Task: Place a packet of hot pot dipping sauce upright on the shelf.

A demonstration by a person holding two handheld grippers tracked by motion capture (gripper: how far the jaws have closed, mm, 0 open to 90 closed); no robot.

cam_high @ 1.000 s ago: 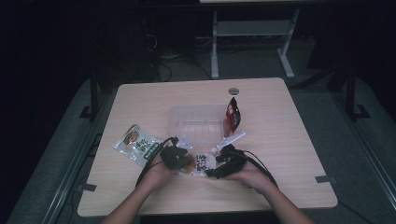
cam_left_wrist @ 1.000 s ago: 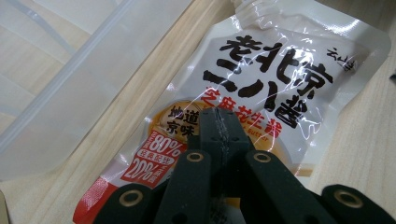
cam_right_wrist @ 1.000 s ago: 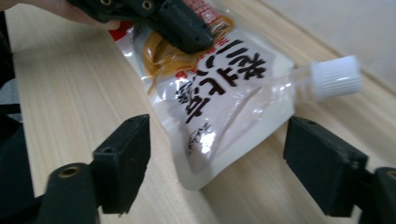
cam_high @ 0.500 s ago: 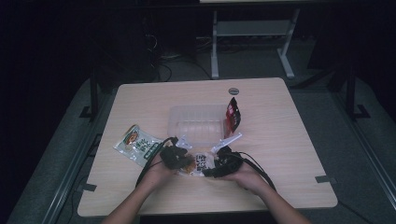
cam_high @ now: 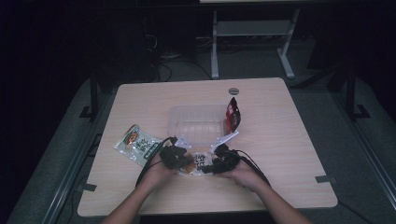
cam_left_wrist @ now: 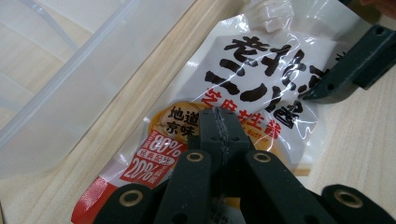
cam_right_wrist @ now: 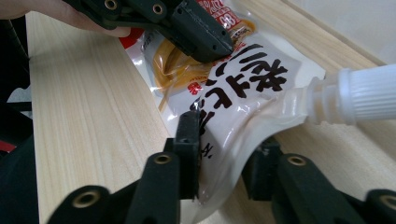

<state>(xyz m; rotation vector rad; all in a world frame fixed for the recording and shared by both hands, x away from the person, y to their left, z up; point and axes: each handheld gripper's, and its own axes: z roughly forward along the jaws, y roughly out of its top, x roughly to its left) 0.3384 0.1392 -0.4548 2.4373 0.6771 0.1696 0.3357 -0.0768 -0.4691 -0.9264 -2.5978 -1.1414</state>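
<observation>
A white spout pouch point(cam_high: 201, 161) with black characters and a red-orange bottom lies near the table's front edge, between both hands. My left gripper point(cam_left_wrist: 217, 114) is shut on the pouch point(cam_left_wrist: 261, 79) at its red-orange end; it is also in the right gripper view as the left gripper point(cam_right_wrist: 210, 44), where the film wrinkles under its tip. My right gripper point(cam_right_wrist: 224, 140) has just been closing its jaws. They now pinch the pouch point(cam_right_wrist: 252, 88) just below its white screw cap point(cam_right_wrist: 369, 95), and the film buckles between them. From above, the left gripper point(cam_high: 186, 162) and right gripper point(cam_high: 209, 168) face each other.
A clear plastic tray point(cam_high: 196, 122) sits just beyond the pouch, with a red packet point(cam_high: 232, 114) standing against its right side. A green and white packet point(cam_high: 138, 143) lies to the left. The tray's wall point(cam_left_wrist: 70, 70) runs close to the pouch.
The right gripper has closed its jaws around the pouch's spout end. Both hands have stayed nearly in place.
</observation>
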